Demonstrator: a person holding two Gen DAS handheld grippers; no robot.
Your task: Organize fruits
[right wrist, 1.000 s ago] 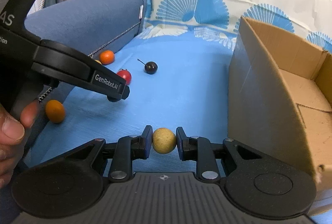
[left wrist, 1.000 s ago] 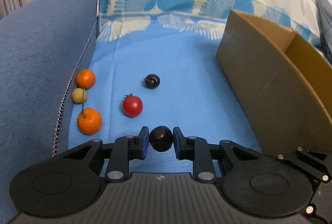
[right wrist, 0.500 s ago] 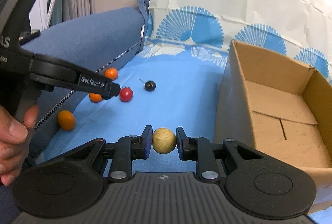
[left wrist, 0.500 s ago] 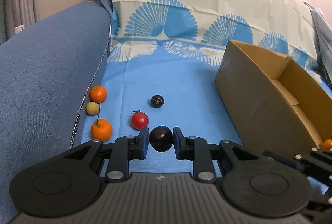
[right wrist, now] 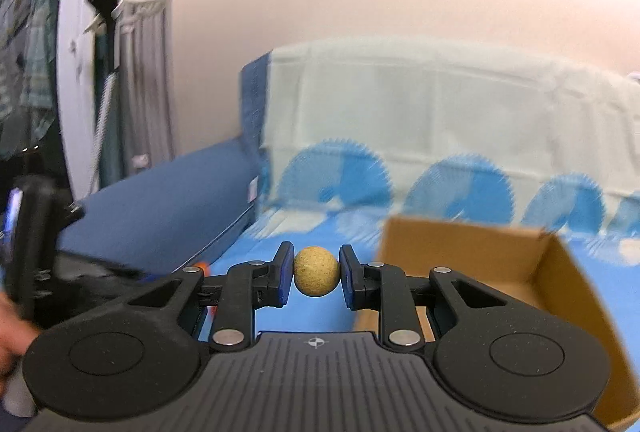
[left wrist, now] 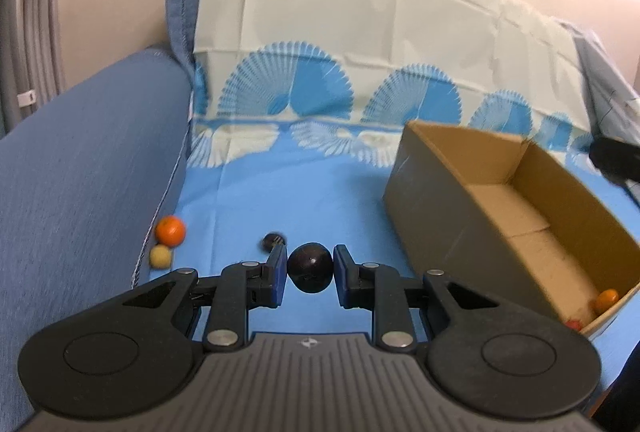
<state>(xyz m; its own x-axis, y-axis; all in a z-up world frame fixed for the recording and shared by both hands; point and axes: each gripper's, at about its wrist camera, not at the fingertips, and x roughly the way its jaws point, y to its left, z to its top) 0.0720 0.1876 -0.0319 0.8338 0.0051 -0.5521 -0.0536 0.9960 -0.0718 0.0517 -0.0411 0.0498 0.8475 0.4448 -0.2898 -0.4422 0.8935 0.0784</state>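
My left gripper (left wrist: pixel 310 268) is shut on a dark plum (left wrist: pixel 310 267), held above the blue sheet left of the open cardboard box (left wrist: pixel 440 208). My right gripper (right wrist: pixel 316 271) is shut on a tan round fruit (right wrist: pixel 316 271), held high, left of the box (right wrist: pixel 560 296). On the sheet by the sofa arm lie an orange (left wrist: pixel 170 230), a small tan fruit (left wrist: pixel 161 256) and a dark cherry (left wrist: pixel 273 241). An orange (left wrist: pixel 607 300) and a red fruit (left wrist: pixel 574 324) lie in the box's near corner.
The blue sofa arm (left wrist: pixel 80 168) rises on the left. A patterned cloth (left wrist: pixel 360 44) drapes the backrest. The other gripper's dark tip (left wrist: pixel 612 156) shows at the right edge. A hand holding the left gripper (right wrist: pixel 36 272) shows in the right wrist view.
Both grippers have risen with their fruits and tilted up. The box interior now shows to the left wrist. The red tomato and the nearer orange are out of sight behind the left gripper.
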